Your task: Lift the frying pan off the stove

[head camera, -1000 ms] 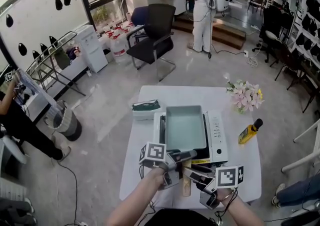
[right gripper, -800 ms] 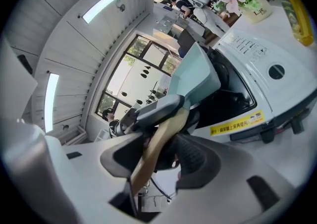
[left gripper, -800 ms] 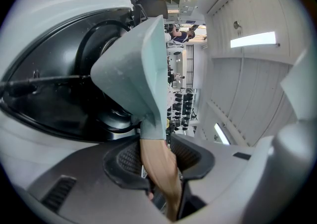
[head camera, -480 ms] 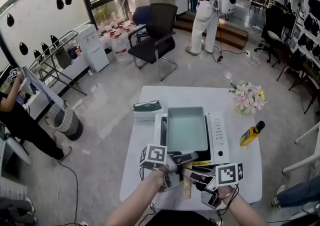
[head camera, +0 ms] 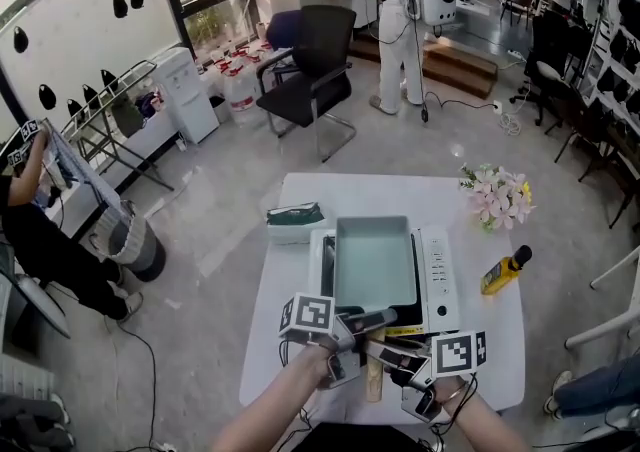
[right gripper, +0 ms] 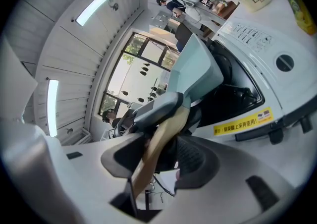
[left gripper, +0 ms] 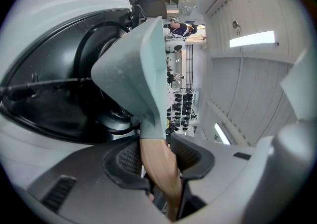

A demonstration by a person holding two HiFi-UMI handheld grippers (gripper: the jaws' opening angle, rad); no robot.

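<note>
Gripping the wooden handle point(left gripper: 161, 173) now is the left gripper point(left gripper: 158, 154), both ribbed pads pressed on it from either side, a firm clamp. The right gripper point(right gripper: 161, 156) comes in from the other side. Its jaws have just been closing with that same handle between them, but they stand fairly wide: the wood lies against one pad, and a dark gap shows at the other.

And the frying pan point(head camera: 375, 260)? A rectangular, grey-green one, sitting flat on the burner of the white stove point(head camera: 437, 275), not yet lifted. Its handle points straight back toward the table's near edge, where the two grippers meet just beside each other.

The stove takes the middle of the white table point(head camera: 380, 195). Pink flowers point(head camera: 495, 195) stand at the far right corner, and a yellow oil bottle point(head camera: 502, 270) lies near the right edge, well apart from the stove. A small white box with a dark lid point(head camera: 293, 218) sits just off the stove's far left corner. Beyond the table stands a black chair point(head camera: 315, 65).
</note>
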